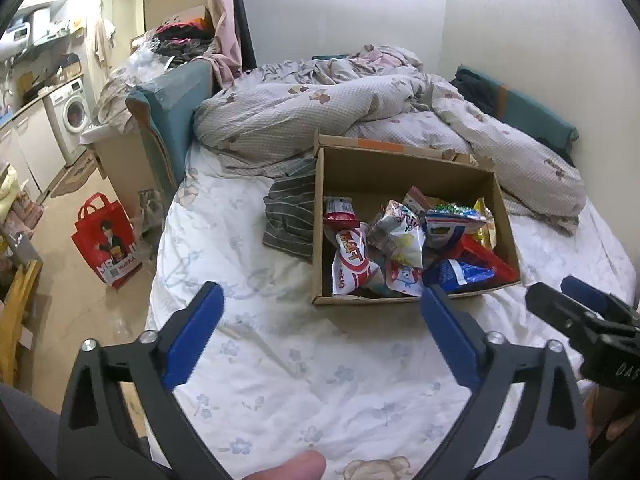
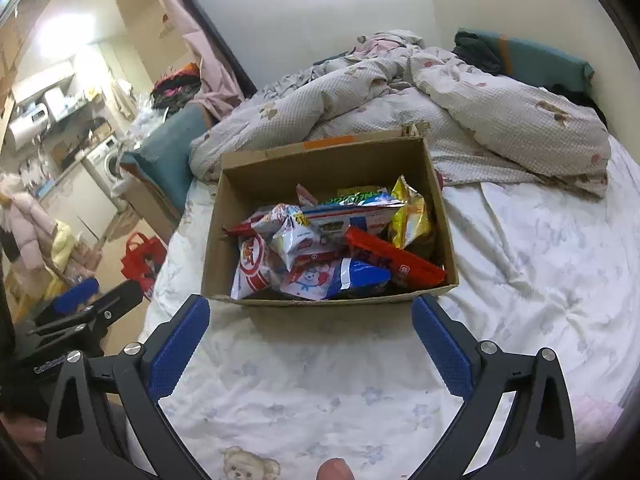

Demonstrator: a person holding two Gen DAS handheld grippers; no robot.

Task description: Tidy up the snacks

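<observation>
One cardboard box [image 2: 224,240], two grippers [image 2: 310,308]

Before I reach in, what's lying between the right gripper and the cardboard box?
Nothing: only bare floral bedsheet lies between the open right gripper and the cardboard box, seen in the right wrist view.

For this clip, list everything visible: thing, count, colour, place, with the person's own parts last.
cardboard box: one, brown, open, on the bed.
snack packets: a pile, count unclear, red, white, blue, yellow, inside the box.
striped cloth: one, grey, beside the box.
bed sheet: one, white with pale flowers, under the box.
quilt: one, beige, bunched beyond the box.
shopping bag: one, red, on the floor.
washing machine: one, white, far side of the room.
left gripper: one, black with blue fingers, open, empty, short of the box.
right gripper: one, same colours, open, empty, at the box's near edge.
</observation>
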